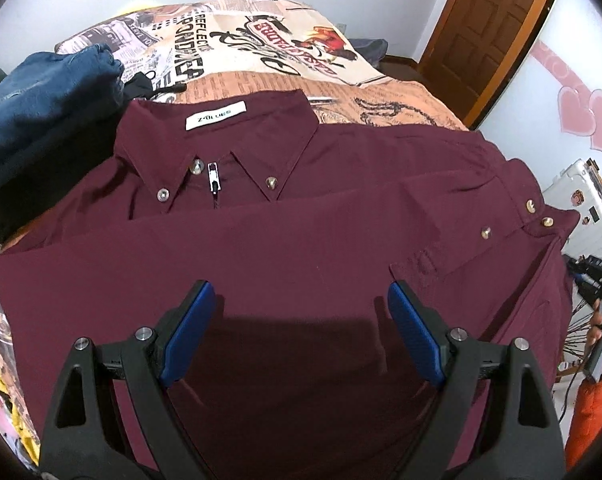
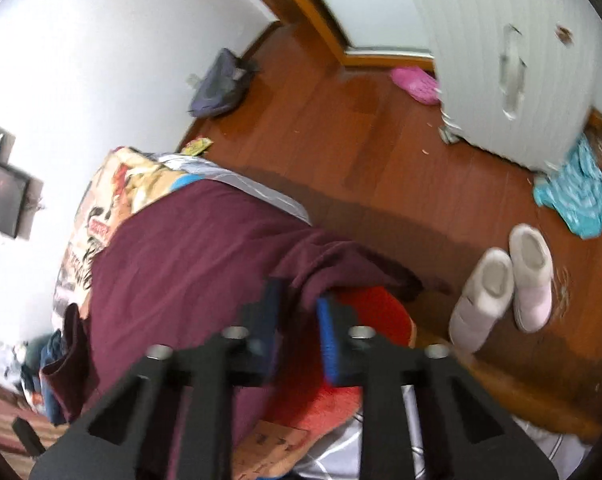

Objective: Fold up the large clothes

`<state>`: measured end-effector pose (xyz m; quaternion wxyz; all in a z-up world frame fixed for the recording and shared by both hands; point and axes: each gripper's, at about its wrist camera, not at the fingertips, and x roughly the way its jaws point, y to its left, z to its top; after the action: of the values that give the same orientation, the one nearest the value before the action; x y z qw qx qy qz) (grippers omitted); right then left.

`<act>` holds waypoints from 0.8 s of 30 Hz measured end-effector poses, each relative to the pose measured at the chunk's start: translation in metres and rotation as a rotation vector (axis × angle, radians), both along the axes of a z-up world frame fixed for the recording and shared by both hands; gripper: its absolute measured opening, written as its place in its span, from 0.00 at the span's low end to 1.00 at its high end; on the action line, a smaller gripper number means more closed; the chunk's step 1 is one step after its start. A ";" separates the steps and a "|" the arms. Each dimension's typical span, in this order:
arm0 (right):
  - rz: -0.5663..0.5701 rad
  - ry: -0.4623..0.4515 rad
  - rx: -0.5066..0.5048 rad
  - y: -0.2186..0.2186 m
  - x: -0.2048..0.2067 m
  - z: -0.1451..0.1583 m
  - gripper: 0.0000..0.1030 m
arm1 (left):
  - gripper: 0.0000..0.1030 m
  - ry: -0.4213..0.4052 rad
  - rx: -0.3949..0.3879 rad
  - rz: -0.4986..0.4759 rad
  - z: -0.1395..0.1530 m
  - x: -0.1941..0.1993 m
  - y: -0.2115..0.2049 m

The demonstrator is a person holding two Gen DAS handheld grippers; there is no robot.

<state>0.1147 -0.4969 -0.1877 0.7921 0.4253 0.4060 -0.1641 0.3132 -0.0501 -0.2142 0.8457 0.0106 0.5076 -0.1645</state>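
A dark maroon shirt (image 1: 301, 240) lies spread on the bed, collar and white label (image 1: 216, 121) at the far side, with one sleeve folded across its front. My left gripper (image 1: 301, 286) hangs open just above the shirt's middle, nothing between its blue pads (image 1: 189, 332). In the right wrist view the shirt (image 2: 181, 260) drapes over the bed's edge. There my right gripper (image 2: 299, 294) is shut on a bunched fold of the shirt's edge. The picture is blurred there. The right gripper (image 1: 599, 280) also shows at the far right, in a hand.
Blue jeans (image 1: 41, 100) lie at the bed's far left on the printed bedspread (image 1: 261, 40). A wooden door (image 1: 493, 20) stands beyond. On the wooden floor are white slippers (image 2: 501, 280), a pink slipper (image 2: 417, 84), a teal cloth (image 2: 573, 196) and a white wardrobe (image 2: 501, 60).
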 end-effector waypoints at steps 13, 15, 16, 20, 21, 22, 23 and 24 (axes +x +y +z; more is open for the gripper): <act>0.288 -0.388 -0.183 0.087 0.048 0.157 0.06 | 0.85 -0.119 -0.023 -0.018 0.030 -0.022 0.005; 0.376 -0.445 -0.222 0.118 0.049 0.177 0.06 | 0.85 -0.142 -0.048 -0.018 0.039 -0.027 0.009; 0.418 -0.461 -0.231 0.131 0.050 0.183 0.06 | 0.85 -0.153 -0.054 -0.017 0.043 -0.028 0.011; 0.566 -0.437 -0.184 0.178 0.061 0.172 0.06 | 0.86 -0.202 -0.043 -0.010 0.055 -0.035 0.017; 0.608 -0.422 -0.153 0.188 0.064 0.161 0.06 | 0.86 -0.208 -0.043 -0.009 0.057 -0.037 0.018; 0.636 -0.390 -0.143 0.197 0.068 0.149 0.06 | 0.86 -0.208 -0.045 -0.007 0.057 -0.038 0.019; 0.660 -0.357 -0.145 0.205 0.071 0.138 0.06 | 0.86 -0.208 -0.048 -0.006 0.058 -0.038 0.021; 0.686 -0.326 -0.144 0.212 0.073 0.128 0.07 | 0.86 -0.206 -0.051 -0.002 0.057 -0.040 0.024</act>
<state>0.1881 -0.2846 -0.0599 0.8830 0.2286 0.3807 0.1523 0.2735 -0.0265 -0.1569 0.8932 0.0064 0.4136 -0.1763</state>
